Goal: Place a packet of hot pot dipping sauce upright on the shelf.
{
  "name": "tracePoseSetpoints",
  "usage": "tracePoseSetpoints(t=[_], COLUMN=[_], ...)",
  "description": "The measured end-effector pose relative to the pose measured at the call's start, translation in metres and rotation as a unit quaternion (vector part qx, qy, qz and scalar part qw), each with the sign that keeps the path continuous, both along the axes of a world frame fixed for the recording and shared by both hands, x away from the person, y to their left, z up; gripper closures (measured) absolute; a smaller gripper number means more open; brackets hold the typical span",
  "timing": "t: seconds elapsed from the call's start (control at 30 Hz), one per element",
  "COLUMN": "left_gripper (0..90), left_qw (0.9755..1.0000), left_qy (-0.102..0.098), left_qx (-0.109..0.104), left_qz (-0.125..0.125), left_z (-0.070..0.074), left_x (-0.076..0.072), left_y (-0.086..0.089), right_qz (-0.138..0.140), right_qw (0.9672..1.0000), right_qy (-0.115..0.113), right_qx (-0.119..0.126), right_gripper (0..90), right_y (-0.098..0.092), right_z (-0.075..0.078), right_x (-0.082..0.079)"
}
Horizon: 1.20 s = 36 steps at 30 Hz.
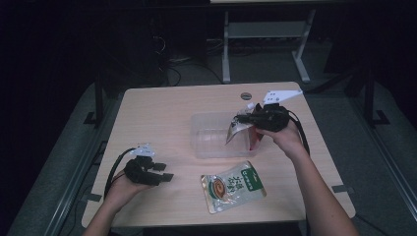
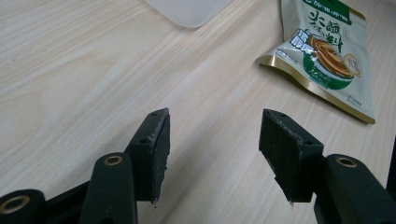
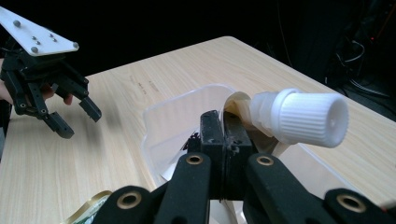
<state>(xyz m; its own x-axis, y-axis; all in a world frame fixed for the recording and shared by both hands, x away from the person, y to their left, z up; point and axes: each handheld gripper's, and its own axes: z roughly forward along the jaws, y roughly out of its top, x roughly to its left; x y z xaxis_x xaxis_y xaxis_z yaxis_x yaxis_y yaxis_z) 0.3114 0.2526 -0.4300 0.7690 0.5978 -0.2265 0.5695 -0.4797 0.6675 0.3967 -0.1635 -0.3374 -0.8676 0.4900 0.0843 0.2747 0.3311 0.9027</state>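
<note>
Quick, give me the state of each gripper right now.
Left gripper: open, holding nothing, above the table.
Right gripper: shut on a spouted pouch, over the clear tub.

Only readable stuff we can spot is on the green sachet (image 2: 327,51): big white Chinese characters across its top, above a picture of a bowl. We can't make out the characters, and the smaller print's too blurry.
</note>
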Motion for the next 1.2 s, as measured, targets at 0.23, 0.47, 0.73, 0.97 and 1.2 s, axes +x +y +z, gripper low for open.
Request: tracePoseSetpoints(t=[0.23, 0.47, 0.73, 0.97, 1.2], left_gripper=[42.9, 42.9, 42.9, 42.9, 42.9], left_qw=[1.0000, 1.0000, 1.0000, 1.0000, 1.0000], left_qy=[0.002, 0.002, 0.003, 0.002, 0.004], left_qx=[-0.003, -0.003, -0.003, -0.001, 0.001], left_qz=[0.003, 0.001, 0.000, 0.000, -0.001], left_z=[0.001, 0.001, 0.000, 0.000, 0.000], left_x=[0.000, 0.000, -0.001, 0.000, 0.001], left_y=[0.001, 0.000, 0.000, -0.001, -0.001], right_qz=[0.012, 0.028, 0.057, 0.067, 0.073], right_qw=[0.9999, 0.9995, 0.9974, 0.9964, 0.9956], right_qy=[-0.002, 0.003, 0.020, 0.034, 0.043], right_qx=[-0.009, -0.017, -0.039, -0.040, -0.041], right_gripper=[89.4, 89.4, 89.4, 89.5, 89.5], right_y=[0.013, 0.026, 0.013, -0.004, -0.014], right_z=[0.003, 0.004, 0.011, 0.013, 0.014], right_x=[0.009, 0.020, 0.030, 0.037, 0.039])
